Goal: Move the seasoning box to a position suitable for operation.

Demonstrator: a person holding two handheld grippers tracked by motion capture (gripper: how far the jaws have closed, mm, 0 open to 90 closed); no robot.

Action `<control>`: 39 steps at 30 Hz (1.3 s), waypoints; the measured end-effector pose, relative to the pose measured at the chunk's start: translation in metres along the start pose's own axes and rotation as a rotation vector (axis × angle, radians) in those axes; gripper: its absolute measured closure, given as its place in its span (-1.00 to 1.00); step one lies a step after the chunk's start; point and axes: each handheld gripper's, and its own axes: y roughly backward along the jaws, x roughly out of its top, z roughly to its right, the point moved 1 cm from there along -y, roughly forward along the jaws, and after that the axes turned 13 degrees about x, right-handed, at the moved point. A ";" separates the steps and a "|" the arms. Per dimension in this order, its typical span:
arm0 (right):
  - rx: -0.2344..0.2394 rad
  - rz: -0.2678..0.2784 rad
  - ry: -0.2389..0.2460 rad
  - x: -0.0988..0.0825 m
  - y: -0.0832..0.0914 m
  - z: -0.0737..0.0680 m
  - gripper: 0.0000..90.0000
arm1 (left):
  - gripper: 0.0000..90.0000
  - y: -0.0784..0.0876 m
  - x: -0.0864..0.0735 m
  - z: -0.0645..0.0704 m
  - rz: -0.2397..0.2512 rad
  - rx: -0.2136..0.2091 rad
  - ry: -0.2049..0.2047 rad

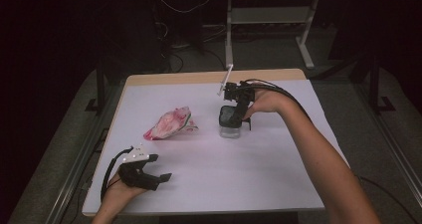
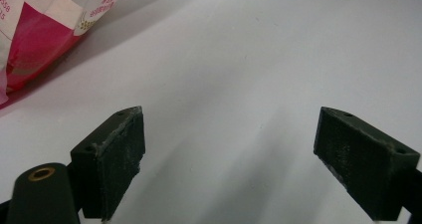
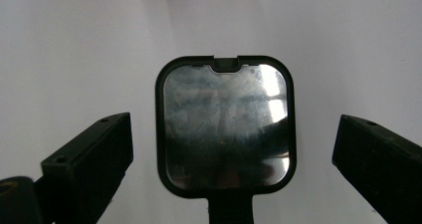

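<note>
Work stands at its start: my right gripper (image 1: 238, 115) hovers spread above a lidded container (image 3: 225, 126) near the table's (image 1: 278, 179) middle, jaws either side, not yet touching. My left gripper (image 1: 158, 170) rests released by the near left corner; a pink snack bag (image 1: 170, 124) lies untouched between.

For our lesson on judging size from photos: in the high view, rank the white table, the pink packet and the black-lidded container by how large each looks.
1. White table, largest by far.
2. Pink packet.
3. Black-lidded container, smallest, though the right gripper partly covers it, so the gap to the packet is unsure.
</note>
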 end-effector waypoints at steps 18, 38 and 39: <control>0.022 -0.138 0.012 0.005 -0.041 0.007 -0.86 | -0.72 -0.001 0.001 0.002 -0.002 -0.028 -0.006; 0.047 -0.154 0.019 0.006 -0.050 0.011 -0.69 | -0.72 -0.002 0.001 0.003 -0.004 -0.036 -0.001; 0.051 -0.153 0.020 0.006 -0.050 0.011 -0.69 | -0.72 -0.002 0.001 0.003 -0.003 -0.037 0.001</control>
